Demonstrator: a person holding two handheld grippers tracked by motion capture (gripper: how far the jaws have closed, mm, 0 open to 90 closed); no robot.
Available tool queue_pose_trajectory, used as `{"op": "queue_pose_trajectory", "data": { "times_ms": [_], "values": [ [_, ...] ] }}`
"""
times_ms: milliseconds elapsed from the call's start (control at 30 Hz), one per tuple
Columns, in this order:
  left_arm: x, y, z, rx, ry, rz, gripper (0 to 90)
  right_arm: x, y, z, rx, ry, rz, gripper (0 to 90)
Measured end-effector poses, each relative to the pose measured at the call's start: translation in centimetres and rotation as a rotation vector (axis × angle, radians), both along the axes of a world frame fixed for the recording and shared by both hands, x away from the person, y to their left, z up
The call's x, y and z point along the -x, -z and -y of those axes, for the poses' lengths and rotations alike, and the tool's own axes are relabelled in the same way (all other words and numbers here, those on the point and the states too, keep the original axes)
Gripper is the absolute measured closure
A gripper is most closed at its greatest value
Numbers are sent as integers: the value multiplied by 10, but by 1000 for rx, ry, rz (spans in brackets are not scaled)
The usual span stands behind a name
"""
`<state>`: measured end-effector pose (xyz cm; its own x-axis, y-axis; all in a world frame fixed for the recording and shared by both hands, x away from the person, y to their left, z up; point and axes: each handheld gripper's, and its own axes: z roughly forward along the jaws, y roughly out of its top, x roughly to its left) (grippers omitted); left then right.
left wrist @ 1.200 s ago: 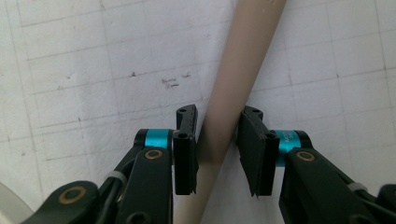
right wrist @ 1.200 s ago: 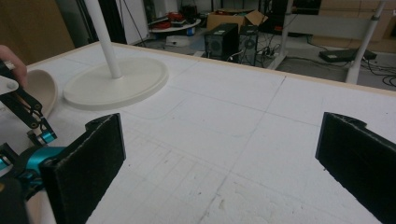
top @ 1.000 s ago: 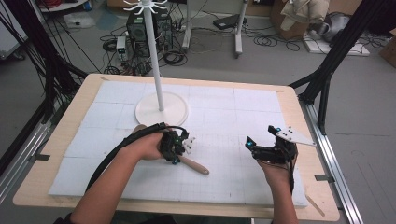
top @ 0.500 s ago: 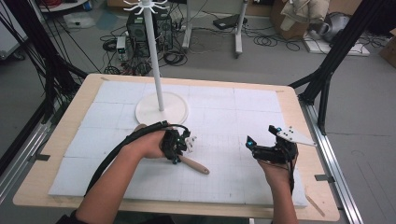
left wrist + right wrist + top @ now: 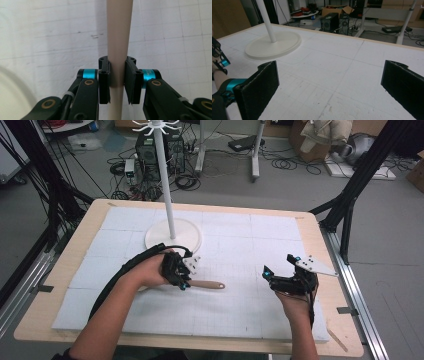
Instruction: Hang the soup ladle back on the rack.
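My left gripper [image 5: 182, 275] is shut on a beige wooden handle [image 5: 206, 284] that points right, just above the white mat. In the left gripper view the handle [image 5: 118, 30] runs straight up between the two black pads [image 5: 104, 82], which press on both its sides; the jaws have just been closing on it. What is at the handle's other end stays hidden under the hand. My right gripper [image 5: 287, 275] hovers over the mat to the right, about a hand's width from the handle's tip. In its own view the right gripper [image 5: 332, 82] stands open with nothing between its pads [image 5: 265, 82].
A white hook stand rises behind the left hand on a round base [image 5: 173, 236], its pole [image 5: 165, 180] topped with hooks; the base [image 5: 273, 45] also lies ahead of the right gripper. A gridded white mat [image 5: 235, 320] covers the wooden table [image 5: 345, 340]. Cables and boxes lie on the floor beyond.
The left hand has lifted a little and turned; the handle that slanted toward the front right now points level to the right. The right gripper has stayed put.
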<state>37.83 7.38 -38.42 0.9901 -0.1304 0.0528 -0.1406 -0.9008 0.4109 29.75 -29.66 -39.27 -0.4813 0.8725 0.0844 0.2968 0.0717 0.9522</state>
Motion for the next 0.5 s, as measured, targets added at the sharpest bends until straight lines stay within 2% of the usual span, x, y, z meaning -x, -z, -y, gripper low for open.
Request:
{"op": "queue_pose_trajectory", "data": {
  "times_ms": [33, 100, 133, 267, 300, 333, 500],
  "values": [
    [0, 0, 0, 0, 0, 0, 756, 0, 0, 0, 0, 0, 0, 4],
    [-2, -11, -16, 83, -57, -9, 755, 0, 0, 1, -7, 2, 3, 3],
    [-2, -11, -16, 83, -57, -9, 755, 0, 0, 1, -7, 2, 3, 3],
    [-6, -25, -40, 192, -157, 10, 755, 1, -1, 2, -12, 2, 5, 4],
    [-6, -30, -50, 245, -195, 9, 754, 1, -2, 2, -10, 1, 11, 4],
    [-6, -30, -50, 245, -195, 9, 754, 1, -2, 2, -10, 1, 11, 4],
    [-1, -45, -74, 348, -249, 0, 756, 1, -3, 2, -11, 2, 10, 4]
  ]
}}
